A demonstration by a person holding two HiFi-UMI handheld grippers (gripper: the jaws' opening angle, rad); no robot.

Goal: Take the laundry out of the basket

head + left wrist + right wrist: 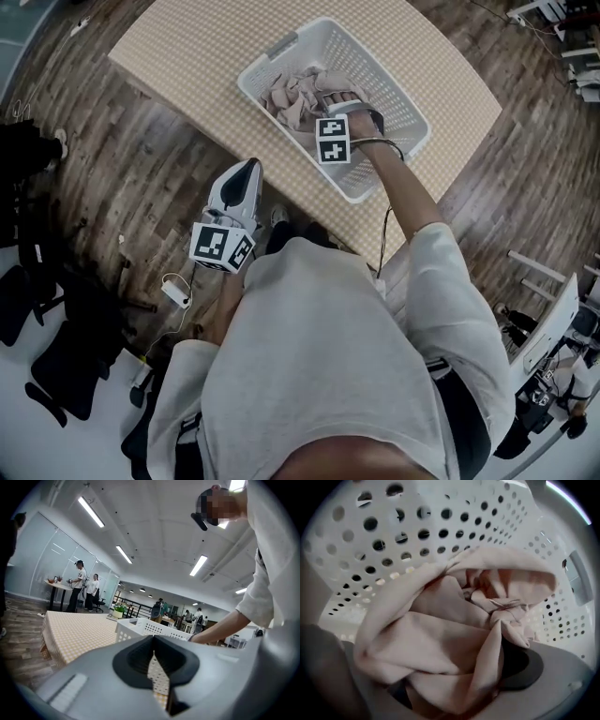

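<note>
- Wood-plank flooring surrounds a counter [187,47] with a checked cover. A white perforated basket [398,103] stands on it at upper centre of the head view, probably so both arms can reach it.
- Laundry [292,94], a crumpled pale-pink cloth, lies inside the basket toward its upper-left wall.
- Right hand-held gripper [336,97] points steeply down into the basket. Its jaws are spread wide with folds of cloth between them, not yet pinched, apparently set for a grasp.
- Left hand-held gripper [250,169], centre left, has its jaws together and empty. It hangs off the counter edge, likely to keep clear.
</note>
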